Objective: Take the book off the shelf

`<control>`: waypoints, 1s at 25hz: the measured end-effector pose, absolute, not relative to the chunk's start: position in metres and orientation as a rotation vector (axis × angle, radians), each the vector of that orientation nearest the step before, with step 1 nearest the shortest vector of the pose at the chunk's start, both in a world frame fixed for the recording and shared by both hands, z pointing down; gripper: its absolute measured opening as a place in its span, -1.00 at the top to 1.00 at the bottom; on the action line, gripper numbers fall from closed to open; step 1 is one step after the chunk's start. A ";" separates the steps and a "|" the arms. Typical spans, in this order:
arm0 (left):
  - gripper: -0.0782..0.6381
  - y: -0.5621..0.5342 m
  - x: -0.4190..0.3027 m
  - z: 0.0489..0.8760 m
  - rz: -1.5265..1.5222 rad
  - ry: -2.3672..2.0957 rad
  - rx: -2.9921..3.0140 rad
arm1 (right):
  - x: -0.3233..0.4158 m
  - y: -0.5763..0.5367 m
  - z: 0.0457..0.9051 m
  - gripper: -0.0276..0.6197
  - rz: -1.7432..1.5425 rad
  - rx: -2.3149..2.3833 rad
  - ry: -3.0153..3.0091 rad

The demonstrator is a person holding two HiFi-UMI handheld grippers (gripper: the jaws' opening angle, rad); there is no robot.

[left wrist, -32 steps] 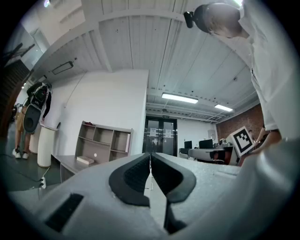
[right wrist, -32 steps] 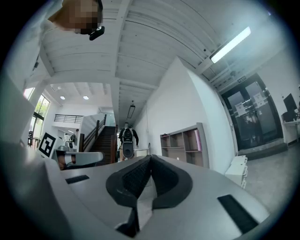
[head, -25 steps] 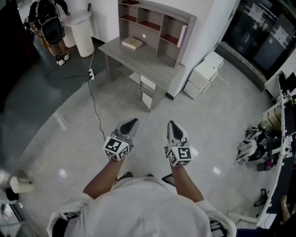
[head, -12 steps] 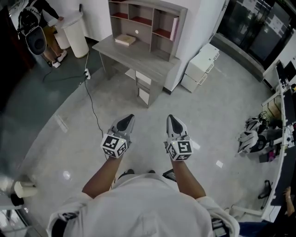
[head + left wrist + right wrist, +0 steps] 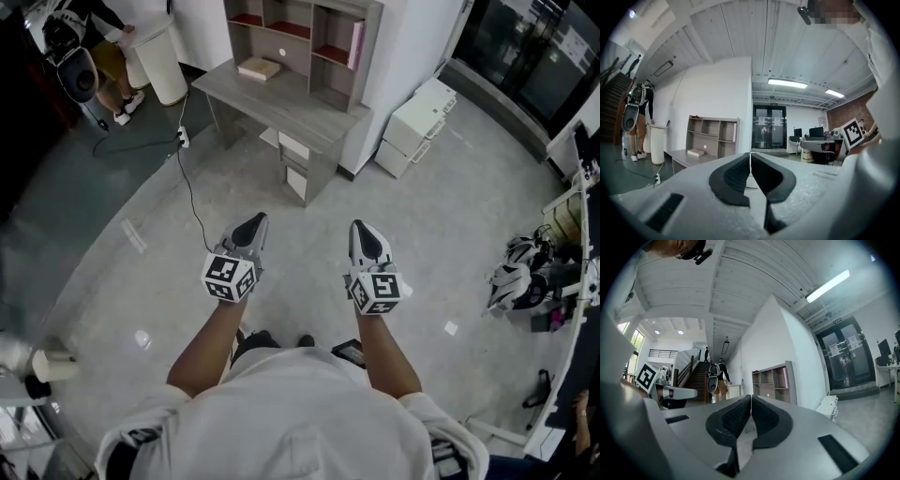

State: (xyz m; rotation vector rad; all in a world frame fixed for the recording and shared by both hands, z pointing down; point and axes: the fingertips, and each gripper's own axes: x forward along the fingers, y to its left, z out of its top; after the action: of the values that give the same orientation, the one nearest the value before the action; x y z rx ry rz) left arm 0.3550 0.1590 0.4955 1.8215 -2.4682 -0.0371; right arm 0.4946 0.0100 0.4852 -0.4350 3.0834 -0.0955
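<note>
A pink book [image 5: 357,44] stands upright in the right-hand cubby of a grey shelf unit [image 5: 309,37] on a grey desk [image 5: 281,103], far ahead across the floor. The pink book [image 5: 786,378] and the shelf unit [image 5: 712,138] also show small in the gripper views. A second, pale book [image 5: 259,67] lies flat on the desk top. My left gripper [image 5: 255,223] and right gripper [image 5: 365,231] are held side by side in front of me, well short of the desk. Both are shut with nothing between the jaws.
A white bin [image 5: 161,56] stands left of the desk, with a person [image 5: 80,56] beside it. A black cable [image 5: 192,202] runs across the floor from a power strip [image 5: 183,139]. A low white cabinet [image 5: 419,117] sits right of the desk. Clutter and helmets [image 5: 516,281] lie at the right.
The desk and shelf have shifted in the head view as I move. Both grippers sit slightly higher in view and a little wider apart, still shut.
</note>
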 end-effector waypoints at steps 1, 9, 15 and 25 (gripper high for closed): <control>0.72 0.155 0.353 0.496 -0.032 -2.465 1.818 | 0.494 0.006 0.486 0.87 -0.090 -0.425 3.089; 0.72 0.140 0.330 0.505 -0.057 -2.456 1.790 | 0.478 -0.016 0.495 0.87 -0.122 -0.359 3.095; 0.72 0.117 0.268 0.524 -0.148 -2.429 1.734 | 0.420 -0.041 0.501 0.87 -0.151 -0.368 3.088; 0.72 0.063 0.144 0.527 -0.219 -2.370 1.816 | 0.303 -0.098 0.488 0.87 -0.109 -0.500 3.066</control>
State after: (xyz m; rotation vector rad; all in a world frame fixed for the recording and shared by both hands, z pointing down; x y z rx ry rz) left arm 0.1441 0.0633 0.5270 1.8156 -2.3703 -0.2192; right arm 0.3031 -0.0977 0.4883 -0.4998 3.0660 -0.1094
